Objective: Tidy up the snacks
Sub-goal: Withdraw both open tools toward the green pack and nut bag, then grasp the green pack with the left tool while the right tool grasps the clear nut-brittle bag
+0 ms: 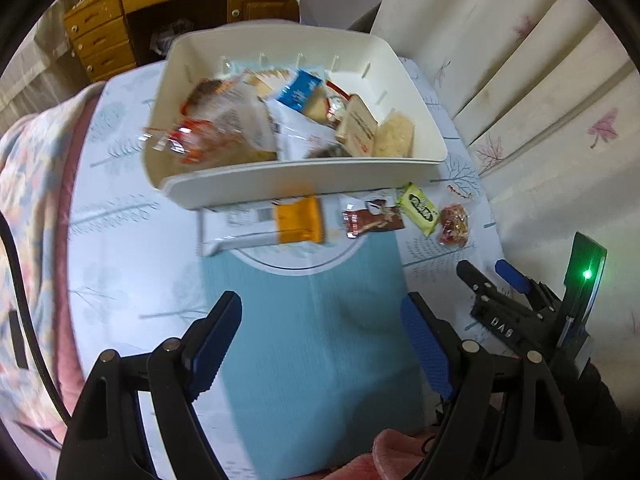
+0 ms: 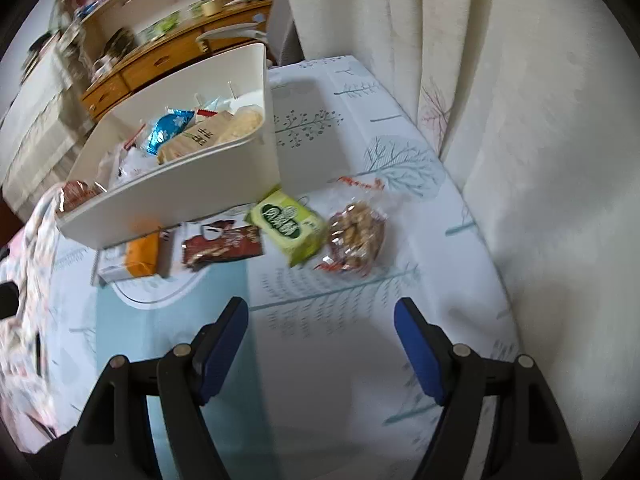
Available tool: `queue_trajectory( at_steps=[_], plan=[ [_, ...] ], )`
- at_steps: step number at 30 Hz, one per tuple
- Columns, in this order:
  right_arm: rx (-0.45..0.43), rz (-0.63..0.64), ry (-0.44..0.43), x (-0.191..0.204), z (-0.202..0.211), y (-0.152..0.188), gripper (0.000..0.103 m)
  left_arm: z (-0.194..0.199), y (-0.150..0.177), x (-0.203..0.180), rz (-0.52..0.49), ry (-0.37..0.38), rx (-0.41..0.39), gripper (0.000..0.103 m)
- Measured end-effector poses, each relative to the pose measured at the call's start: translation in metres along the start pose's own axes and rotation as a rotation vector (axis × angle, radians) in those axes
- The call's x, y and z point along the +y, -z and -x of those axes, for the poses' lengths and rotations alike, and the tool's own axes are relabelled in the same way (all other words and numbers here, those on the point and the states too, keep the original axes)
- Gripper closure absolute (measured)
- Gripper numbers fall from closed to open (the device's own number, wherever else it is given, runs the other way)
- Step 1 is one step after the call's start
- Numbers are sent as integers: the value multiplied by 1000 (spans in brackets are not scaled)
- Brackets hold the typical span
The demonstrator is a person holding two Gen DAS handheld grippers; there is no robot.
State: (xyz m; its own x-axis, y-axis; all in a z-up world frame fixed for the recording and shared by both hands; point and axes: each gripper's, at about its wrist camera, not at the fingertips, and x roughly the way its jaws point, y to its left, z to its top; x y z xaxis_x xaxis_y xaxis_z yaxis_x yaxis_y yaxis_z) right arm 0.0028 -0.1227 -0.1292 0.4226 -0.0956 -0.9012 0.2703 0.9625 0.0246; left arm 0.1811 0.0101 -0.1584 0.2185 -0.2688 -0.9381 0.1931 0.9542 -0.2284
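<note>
A white bin [image 1: 296, 182] [image 2: 168, 204] holds several snack packets. In front of it on the cloth lie a white-and-orange packet [image 1: 280, 222] [image 2: 140, 258], a brown packet [image 1: 372, 220] [image 2: 224, 246], a green packet [image 1: 420, 208] [image 2: 290, 226] and a clear bag of reddish-brown snacks [image 1: 454, 224] [image 2: 356, 238]. My left gripper [image 1: 320, 344] is open and empty, well short of the packets. My right gripper [image 2: 320, 348] is open and empty, short of the green packet and the clear bag; it also shows in the left wrist view [image 1: 488, 276].
The table has a white tree-print cloth [image 2: 360, 320] with a teal panel [image 1: 304, 340]. A cream curtain [image 2: 520, 120] hangs close on the right. A wooden dresser [image 1: 168, 4] stands behind. A floral blanket [image 1: 32, 220] lies at the left edge.
</note>
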Motion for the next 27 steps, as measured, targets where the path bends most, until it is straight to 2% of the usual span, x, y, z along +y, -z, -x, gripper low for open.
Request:
queue_trajectory(
  at_steps=[7,13,20,27],
  plan=[
    [-70,163,-57,-19,-14,-2,27,-40,-18,-45,85,4,56,22],
    [-113,277,-101,-24,-29,-3,27,-71,-34,-68,175,13,89,22],
    [-133,323,-152,-32,-50,-5,27,-109,-51,-86,278,10,127,22],
    [-147,346,-210,-34,-63,-10,29,-143,-69,-102,305,-46,149,22]
  ],
)
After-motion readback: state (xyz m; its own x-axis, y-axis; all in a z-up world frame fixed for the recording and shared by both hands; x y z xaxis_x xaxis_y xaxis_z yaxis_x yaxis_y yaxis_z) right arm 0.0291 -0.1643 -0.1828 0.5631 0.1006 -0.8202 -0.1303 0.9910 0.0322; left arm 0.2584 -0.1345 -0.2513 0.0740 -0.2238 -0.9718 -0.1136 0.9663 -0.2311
